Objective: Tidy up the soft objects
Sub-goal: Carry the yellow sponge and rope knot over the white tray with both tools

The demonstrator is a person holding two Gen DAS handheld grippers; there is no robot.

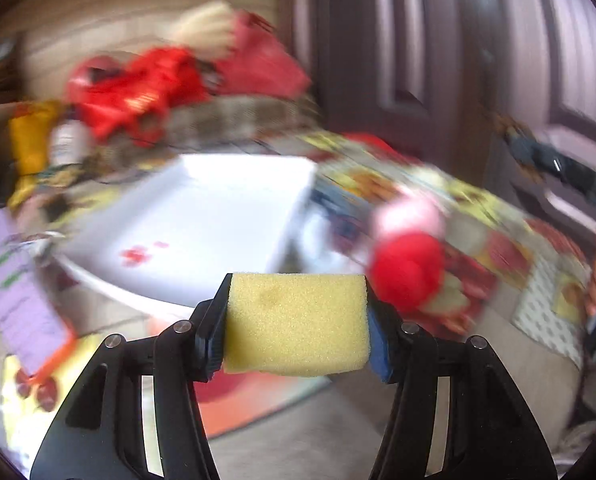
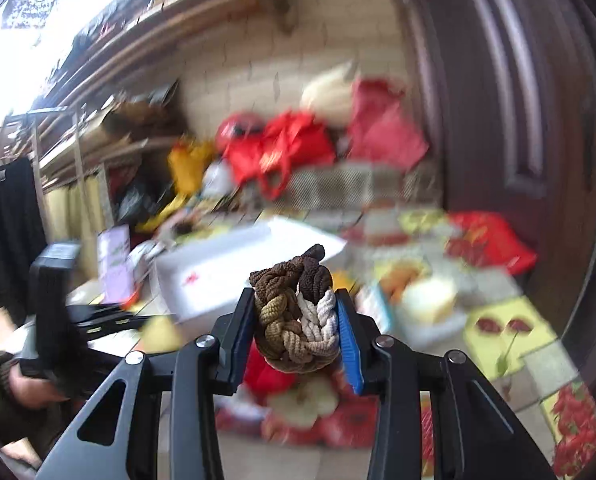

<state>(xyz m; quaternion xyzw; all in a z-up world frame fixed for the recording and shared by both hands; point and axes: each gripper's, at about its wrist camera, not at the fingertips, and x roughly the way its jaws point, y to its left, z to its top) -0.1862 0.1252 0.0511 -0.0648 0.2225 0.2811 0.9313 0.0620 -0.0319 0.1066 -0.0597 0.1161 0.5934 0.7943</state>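
On my left wrist view, a flat lilac sheet with green print [image 1: 15, 280] lies at nine o'clock on the patterned tablecloth [image 1: 478, 208]. Toward eleven o'clock sits a blurred heap of shiny red bags [image 1: 137, 92], with a mustard-yellow cloth [image 1: 27, 140] at ten. At the centre is a white rectangular plastic tub [image 1: 201, 216], its rim just beyond my fingertips. My left gripper [image 1: 295, 324] is clamped on a yellow rectangular foam sponge [image 1: 295, 324], squeezed between both pads and held off the table at six o'clock. At three o'clock, near the tub, a round red pom-pom [image 1: 408, 272] touches a pale pink fluffy ball [image 1: 408, 216] above it.

On my right wrist view, the left gripper [image 2: 53, 304] shows at nine o'clock in the person's left hand [image 2: 25, 384]. The white tub [image 2: 233, 264] lies just above centre. My right gripper [image 2: 298, 320] grips a bundle of braided hair ties in dark brown, tan and white [image 2: 298, 316], lifted clear of the cloth at six o'clock. A red crinkled bag [image 2: 494, 244] rests at three o'clock beside the dark door [image 2: 518, 100].
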